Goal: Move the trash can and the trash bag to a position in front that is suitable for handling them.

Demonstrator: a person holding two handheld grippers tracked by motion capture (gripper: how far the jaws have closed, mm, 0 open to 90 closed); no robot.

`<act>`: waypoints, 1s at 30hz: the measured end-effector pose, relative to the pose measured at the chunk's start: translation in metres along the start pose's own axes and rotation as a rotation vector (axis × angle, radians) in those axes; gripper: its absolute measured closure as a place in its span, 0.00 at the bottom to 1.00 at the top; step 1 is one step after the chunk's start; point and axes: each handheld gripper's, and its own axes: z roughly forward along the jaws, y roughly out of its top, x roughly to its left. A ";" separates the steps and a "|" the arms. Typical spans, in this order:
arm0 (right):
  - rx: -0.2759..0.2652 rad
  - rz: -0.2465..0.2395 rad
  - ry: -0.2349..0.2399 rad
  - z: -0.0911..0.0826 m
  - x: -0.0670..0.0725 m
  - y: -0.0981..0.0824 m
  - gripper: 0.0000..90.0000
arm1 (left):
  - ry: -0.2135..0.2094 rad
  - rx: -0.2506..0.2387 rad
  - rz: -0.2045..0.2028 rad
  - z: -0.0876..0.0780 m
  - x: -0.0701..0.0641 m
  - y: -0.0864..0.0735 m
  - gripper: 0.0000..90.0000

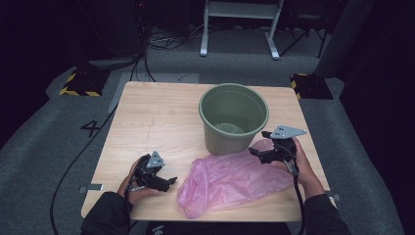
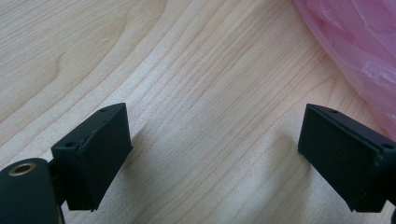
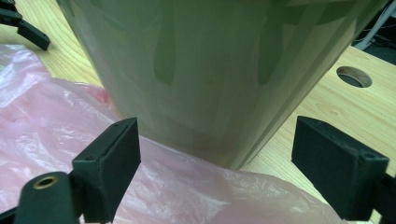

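A pink plastic bag (image 1: 232, 181) lies crumpled on the desk (image 1: 147, 122) against a green bucket (image 1: 233, 117). Both tongs, left (image 1: 169, 183) and right (image 1: 258, 145), gape empty; the thin film could slip or tear when pinched.

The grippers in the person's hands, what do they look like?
Both are black. The left gripper and right gripper each carry a grey three-cornered plate on top, and a black cable trails from each. Their fingers are flat, blocky black pads with small screw holes. The person wears dark long sleeves.
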 end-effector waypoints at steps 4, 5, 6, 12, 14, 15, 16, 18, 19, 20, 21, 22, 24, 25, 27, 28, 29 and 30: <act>0.002 -0.004 -0.001 0.003 0.002 0.001 0.17 | 0.000 0.000 0.000 0.000 0.000 0.000 0.10; 0.002 -0.005 -0.002 0.004 0.002 0.001 0.17 | 0.001 0.000 0.002 0.000 0.000 0.000 0.10; 0.001 -0.005 0.000 0.005 0.002 0.002 0.17 | 0.001 0.000 0.002 0.000 0.000 0.000 0.10; 0.006 -0.008 -0.002 0.008 0.003 0.002 0.17 | 0.001 0.000 0.002 0.000 0.000 0.000 0.10; 0.008 -0.010 -0.004 0.010 0.003 0.002 0.17 | 0.000 0.000 0.000 0.000 0.000 0.000 0.10; 0.010 -0.013 -0.007 0.011 0.003 0.003 0.17 | 0.001 0.000 0.001 0.000 0.000 0.000 0.10; 0.012 -0.015 -0.012 0.011 0.004 0.003 0.17 | 0.000 0.000 0.000 0.000 0.000 0.000 0.10; 0.012 -0.017 -0.012 0.012 0.004 0.004 0.17 | 0.001 0.000 0.000 0.000 0.000 0.000 0.10; 0.011 -0.017 -0.012 0.013 0.004 0.004 0.17 | 0.000 0.000 0.000 0.000 0.000 0.000 0.10; 0.011 -0.015 -0.015 0.013 0.005 0.005 0.17 | 0.001 0.000 0.002 0.000 0.000 0.000 0.10; 0.015 -0.018 -0.021 0.014 0.005 0.005 0.17 | 0.001 0.000 0.001 0.000 0.000 0.000 0.10; 0.017 -0.021 -0.025 0.014 0.004 0.005 0.17 | 0.001 0.000 0.002 0.000 0.000 0.000 0.10; 0.012 -0.012 -0.022 0.015 0.003 0.005 0.17 | 0.000 0.000 0.000 0.000 0.000 0.000 0.10; 0.011 -0.010 -0.020 0.016 0.003 0.006 0.17 | 0.001 0.000 0.002 0.000 0.000 0.000 0.10; 0.012 -0.011 -0.022 0.017 0.004 0.006 0.17 | 0.001 0.000 0.002 0.000 0.000 0.000 0.10; 0.012 -0.014 -0.023 0.018 0.004 0.006 0.17 | 0.001 0.000 0.002 0.000 0.000 0.000 0.10; 0.011 -0.015 -0.024 0.018 0.004 0.006 0.17 | 0.000 0.000 0.000 0.000 0.000 0.000 0.10; 0.011 -0.017 -0.024 0.019 0.004 0.007 0.17 | 0.001 0.000 0.002 0.000 0.000 0.000 0.10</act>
